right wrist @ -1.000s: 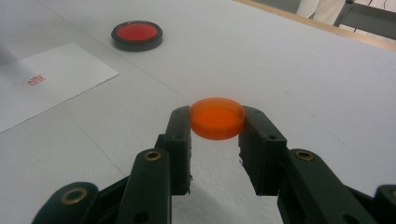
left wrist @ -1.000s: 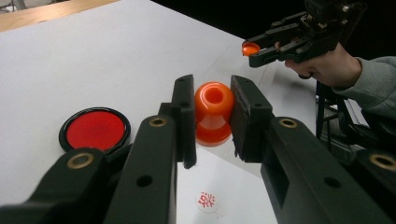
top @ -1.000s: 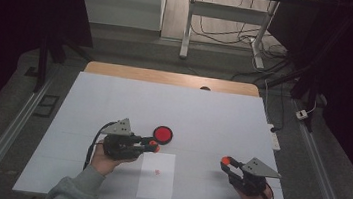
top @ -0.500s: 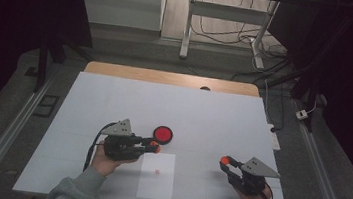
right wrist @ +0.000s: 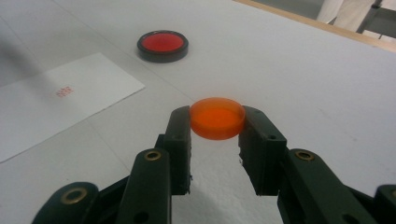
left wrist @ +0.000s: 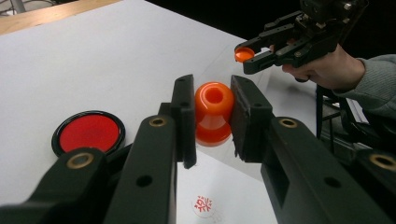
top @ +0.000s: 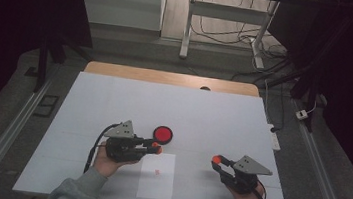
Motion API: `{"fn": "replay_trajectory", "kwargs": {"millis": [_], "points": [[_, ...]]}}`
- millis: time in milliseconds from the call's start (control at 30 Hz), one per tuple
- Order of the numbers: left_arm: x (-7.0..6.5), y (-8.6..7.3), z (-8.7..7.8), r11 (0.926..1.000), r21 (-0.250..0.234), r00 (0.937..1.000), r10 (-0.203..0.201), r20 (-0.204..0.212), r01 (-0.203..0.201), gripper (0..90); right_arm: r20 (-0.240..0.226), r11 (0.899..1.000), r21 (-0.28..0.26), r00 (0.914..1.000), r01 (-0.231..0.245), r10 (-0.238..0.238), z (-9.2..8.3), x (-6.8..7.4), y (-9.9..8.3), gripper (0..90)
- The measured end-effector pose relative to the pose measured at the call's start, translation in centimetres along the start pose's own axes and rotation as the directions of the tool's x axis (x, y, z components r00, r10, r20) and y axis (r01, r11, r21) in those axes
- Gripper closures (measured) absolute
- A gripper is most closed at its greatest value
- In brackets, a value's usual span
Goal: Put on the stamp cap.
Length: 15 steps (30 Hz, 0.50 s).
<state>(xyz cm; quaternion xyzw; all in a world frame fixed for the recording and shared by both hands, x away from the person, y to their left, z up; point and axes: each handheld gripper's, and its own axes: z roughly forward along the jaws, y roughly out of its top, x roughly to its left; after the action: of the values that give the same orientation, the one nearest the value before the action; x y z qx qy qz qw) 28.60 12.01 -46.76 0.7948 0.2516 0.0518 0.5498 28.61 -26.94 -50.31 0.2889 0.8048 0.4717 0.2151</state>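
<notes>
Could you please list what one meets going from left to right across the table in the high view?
Left gripper holding an orange stamp → red ink pad → right gripper holding an orange cap.

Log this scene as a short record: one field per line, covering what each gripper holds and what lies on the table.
left gripper: shut on the orange stamp, held above the table
right gripper: shut on the orange cap, gripped at its rim
ink pad: round, red in a black case, open on the table beside the left gripper
paper sheet: white, flat, bearing one small red stamp mark
table: white top, wooden far edge
</notes>
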Motion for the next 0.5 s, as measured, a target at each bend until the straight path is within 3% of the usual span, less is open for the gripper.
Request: {"fn": "replay_trajectory", "kwargs": {"millis": [500], "points": [[0.0,0.0,0.1,1.0000,0.008,1.0000,0.003,-0.002,-0.003,72.6,-0.063,1.000,-0.002,0.9979,0.019,-0.019,1.8,1.7,0.8,64.2]]}}
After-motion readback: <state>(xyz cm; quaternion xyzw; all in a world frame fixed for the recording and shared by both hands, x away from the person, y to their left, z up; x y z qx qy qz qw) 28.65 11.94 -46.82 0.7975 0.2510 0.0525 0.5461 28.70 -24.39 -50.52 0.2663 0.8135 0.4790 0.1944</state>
